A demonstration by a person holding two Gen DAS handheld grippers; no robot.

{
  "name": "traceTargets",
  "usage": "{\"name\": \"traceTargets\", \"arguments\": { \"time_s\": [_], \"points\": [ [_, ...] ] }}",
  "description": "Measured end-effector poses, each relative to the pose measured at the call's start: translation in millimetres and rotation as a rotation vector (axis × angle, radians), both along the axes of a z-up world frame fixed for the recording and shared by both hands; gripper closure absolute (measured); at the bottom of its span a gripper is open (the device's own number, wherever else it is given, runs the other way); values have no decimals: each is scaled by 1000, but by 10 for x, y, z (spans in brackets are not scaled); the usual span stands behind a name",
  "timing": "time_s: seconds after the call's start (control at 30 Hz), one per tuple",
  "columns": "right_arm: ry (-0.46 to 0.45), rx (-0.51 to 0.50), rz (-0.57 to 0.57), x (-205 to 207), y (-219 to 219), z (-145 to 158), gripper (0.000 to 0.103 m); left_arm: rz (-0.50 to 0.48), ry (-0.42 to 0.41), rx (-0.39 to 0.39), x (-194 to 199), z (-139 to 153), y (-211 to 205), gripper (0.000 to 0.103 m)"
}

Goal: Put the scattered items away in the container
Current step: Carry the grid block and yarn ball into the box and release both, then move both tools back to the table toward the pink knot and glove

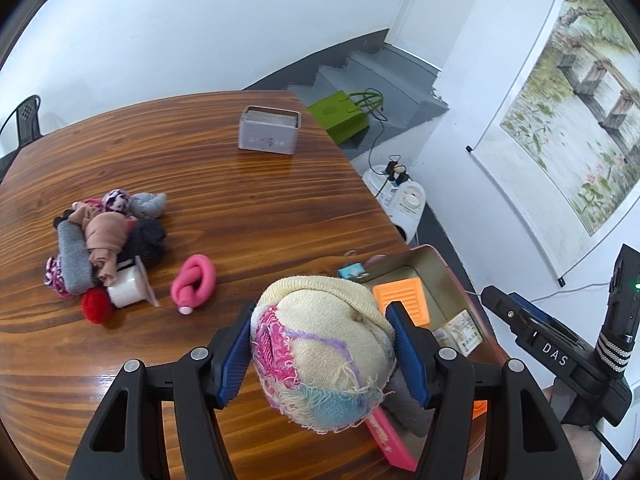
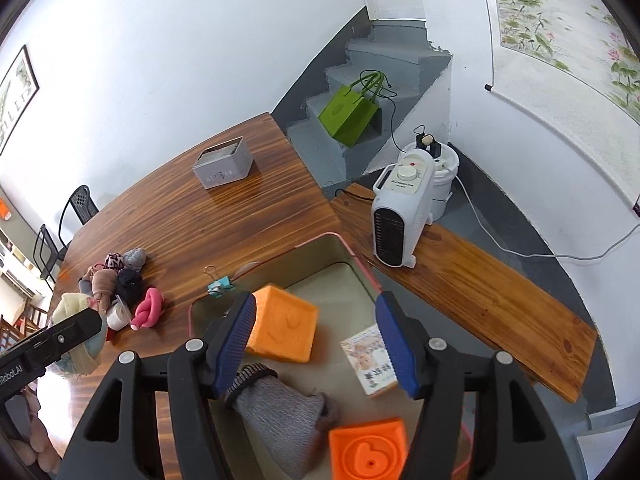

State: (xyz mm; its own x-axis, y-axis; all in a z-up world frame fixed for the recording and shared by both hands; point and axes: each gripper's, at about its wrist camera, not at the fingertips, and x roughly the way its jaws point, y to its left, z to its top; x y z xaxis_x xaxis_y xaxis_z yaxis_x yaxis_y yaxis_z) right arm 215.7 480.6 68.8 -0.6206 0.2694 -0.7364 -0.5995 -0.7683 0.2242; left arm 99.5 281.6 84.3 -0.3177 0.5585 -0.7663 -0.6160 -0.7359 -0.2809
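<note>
White walls, grey concrete stairs and a hanging landscape scroll surround a large varnished wooden table [image 1: 248,200], which fills the left and centre of both views. At the lower right of the left wrist view sits the open pink-rimmed metal tin [image 1: 430,258], the container for the tidying; in the right wrist view it fills the lower centre and already holds two orange embossed plastic blocks [image 2: 282,328], a grey ribbed sock [image 2: 280,420] and a small printed card box [image 2: 370,360]. At the left of the left wrist view lies the pile of rolled socks and soft bits [image 1: 104,240] not yet gathered, with a knotted pink fabric roll [image 1: 194,282] just beside it. The left gripper [image 1: 320,354] is clamped on a cream balled sock with pink and blue stitching [image 1: 320,344], held over the table edge near the tin's rim, not yet above its opening. The right gripper [image 2: 316,340] hovers over the tin with its jaws spread wide and nothing between them. A small teal binder clip [image 2: 220,284] rests just outside the tin's rim. As I judge it, the risk is letting go too early: the round sock could strike the rim and roll onto the table or off the edge. The right gripper over the tin could also crowd the drop.
</note>
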Motion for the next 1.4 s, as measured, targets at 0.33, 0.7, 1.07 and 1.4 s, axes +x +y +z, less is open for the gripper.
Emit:
{"name": "traceTargets", "arguments": {
  "time_s": [0.33,0.7,1.07,1.4],
  "points": [
    [-34,37,-39,264,152,-15,37,-105,-7,-3,280,-46,534,38],
    [-30,49,-82,392,274,37,37,-133,-21,-27,376,-154,792,24],
    [-26,48,-57,262,131,59,37,-41,-44,-39,147,-232,363,24],
    [-18,45,61,-180,-311,91,37,80,-66,-39,-107,-268,-258,24]
  ]
}}
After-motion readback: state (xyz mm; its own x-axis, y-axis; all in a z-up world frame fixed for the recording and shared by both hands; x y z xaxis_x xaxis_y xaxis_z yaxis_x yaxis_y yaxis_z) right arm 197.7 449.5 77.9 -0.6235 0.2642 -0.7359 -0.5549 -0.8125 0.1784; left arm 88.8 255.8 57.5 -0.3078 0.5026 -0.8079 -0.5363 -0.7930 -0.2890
